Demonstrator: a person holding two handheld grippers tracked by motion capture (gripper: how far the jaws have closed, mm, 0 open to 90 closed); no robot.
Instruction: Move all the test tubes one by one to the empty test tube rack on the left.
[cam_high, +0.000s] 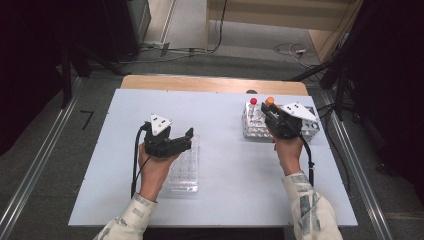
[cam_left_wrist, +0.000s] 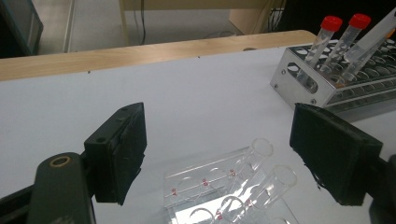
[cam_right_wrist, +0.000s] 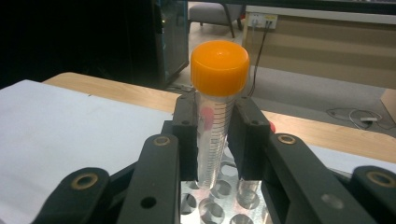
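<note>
**Bright table, dark surroundings**

Even overhead light falls on the white table (cam_high: 220, 200), leaving only faint, soft shadows beneath the hands, while the room's left and right edges sink into near black. The high view is soft and low in detail. In the left gripper view, glare flares off the clear plastic rack (cam_left_wrist: 210, 186) at the bottom edge, and the near jaws blur. In the right gripper view the orange-capped tube (cam_right_wrist: 215, 112) is sharp; the background floor and wall go hazy.

You see a red-capped tube (cam_high: 253, 102) standing in the far right, and cables (cam_high: 290, 49) on the floor beyond the table (cam_high: 225, 200).
</note>
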